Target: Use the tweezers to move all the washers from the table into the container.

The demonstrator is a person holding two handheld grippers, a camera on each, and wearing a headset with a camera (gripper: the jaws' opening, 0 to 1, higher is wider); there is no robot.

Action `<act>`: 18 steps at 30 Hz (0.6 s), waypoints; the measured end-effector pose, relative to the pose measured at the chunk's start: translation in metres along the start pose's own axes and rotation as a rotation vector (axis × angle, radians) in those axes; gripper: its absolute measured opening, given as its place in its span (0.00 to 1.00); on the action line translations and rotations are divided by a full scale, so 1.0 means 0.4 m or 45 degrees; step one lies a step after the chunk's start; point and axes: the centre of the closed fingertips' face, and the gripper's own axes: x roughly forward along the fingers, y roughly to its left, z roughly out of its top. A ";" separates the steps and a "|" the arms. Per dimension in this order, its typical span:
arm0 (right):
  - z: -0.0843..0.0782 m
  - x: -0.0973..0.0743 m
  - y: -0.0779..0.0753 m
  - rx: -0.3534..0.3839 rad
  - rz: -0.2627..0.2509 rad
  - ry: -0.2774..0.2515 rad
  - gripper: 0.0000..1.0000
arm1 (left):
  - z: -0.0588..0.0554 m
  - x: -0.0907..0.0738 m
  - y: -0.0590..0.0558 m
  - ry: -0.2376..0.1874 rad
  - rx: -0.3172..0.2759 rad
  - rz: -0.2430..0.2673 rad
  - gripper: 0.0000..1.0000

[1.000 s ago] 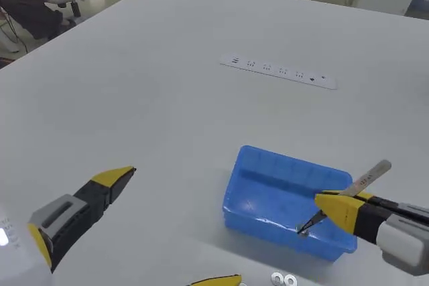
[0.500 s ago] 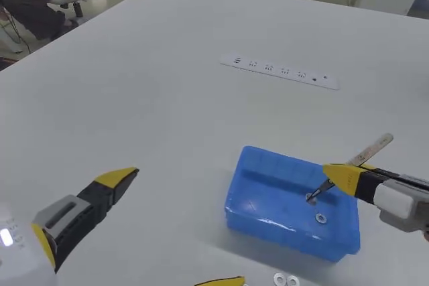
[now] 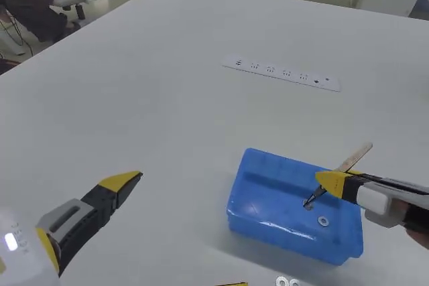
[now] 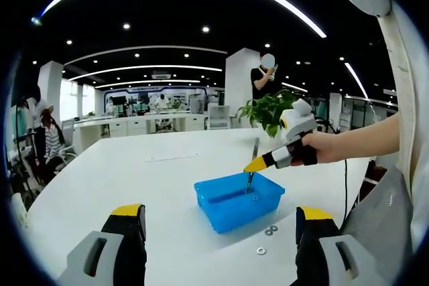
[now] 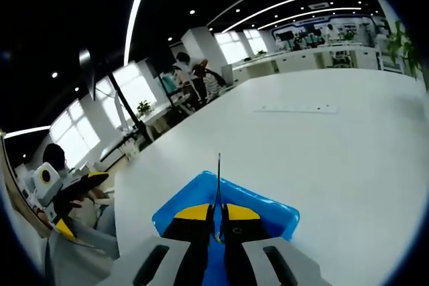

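Right gripper (image 3: 330, 183): yellow-tipped jaws pressed together on the tweezers (image 3: 354, 159), pinching them partway along. In the right gripper view the two tips lie flat against the thin shaft with no gap. The tweezers are slim, pale at the handle end and dark toward the points, and slant down to the left. Their points hang inside the container (image 3: 288, 236), low over its floor; whether they touch it I cannot tell. The container is blue plastic, rectangular and shallow, with rounded corners and a glossy rim. One washer (image 3: 324, 221), a small bright metal ring, lies flat on its floor, near the tweezer points but apart from them. Left gripper (image 4: 220, 213): jaws spread wide with nothing between them, held above the table (image 3: 167, 98) well to the left of the container. The table top is matte pale grey. Loose washers (image 4: 270, 231) lie on the table just in front of the container, two close together and a third nearer the left gripper. A flat white power strip (image 3: 281, 73) lies beyond the container.
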 end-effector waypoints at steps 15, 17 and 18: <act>-0.049 0.025 -0.031 -0.048 -0.062 0.095 0.03 | -0.002 0.001 -0.001 0.008 -0.005 -0.002 0.94; -0.051 0.025 -0.030 -0.068 -0.064 0.101 0.03 | -0.003 0.001 -0.001 0.010 -0.005 -0.002 0.94; -0.053 0.025 -0.029 -0.081 -0.066 0.107 0.03 | -0.003 0.001 0.000 0.010 -0.005 -0.001 0.94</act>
